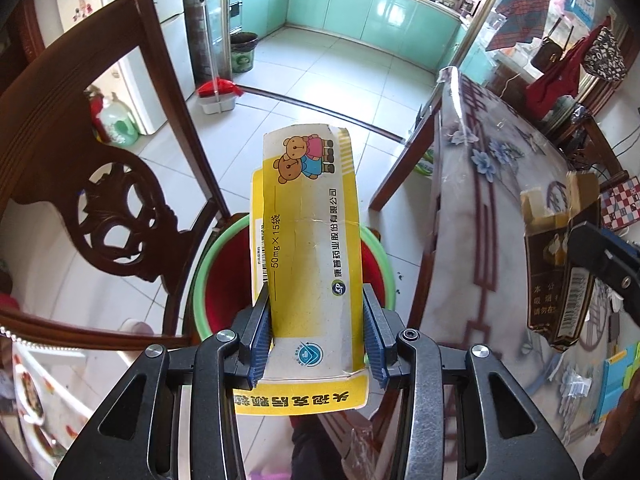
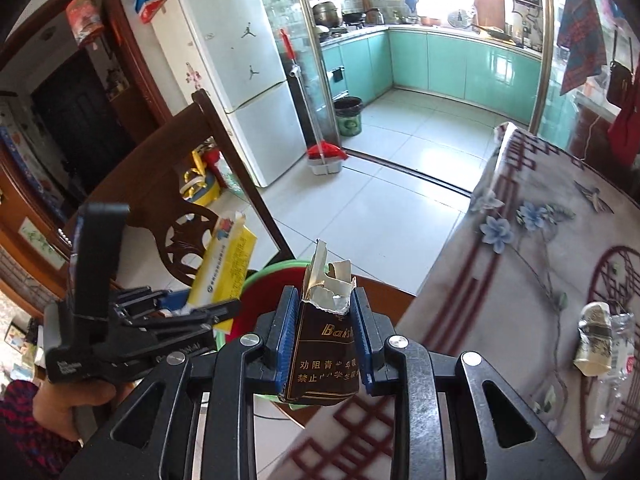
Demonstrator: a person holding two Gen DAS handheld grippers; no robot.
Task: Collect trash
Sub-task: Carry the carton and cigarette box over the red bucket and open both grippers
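The yellow medicine box (image 1: 308, 240) stands lengthwise between the blue pads of the left gripper (image 1: 316, 340), which are clamped on its two long sides near its lower end; its bear-printed end points away, out over the red bin (image 1: 224, 276) with the green rim. The bin sits on the floor just beside the wooden chair (image 1: 92, 184) and close to the table (image 1: 480, 216) edge. The brown cigarette pack (image 2: 324, 344), torn open at the top with foil showing, is pinched between the pads of the right gripper (image 2: 324, 336), near the bin, at the table edge. Farther from the bin, on the flowered tablecloth, lie a crumpled wrapper (image 2: 594, 338) and a flattened clear bottle (image 2: 616, 376), touching each other.
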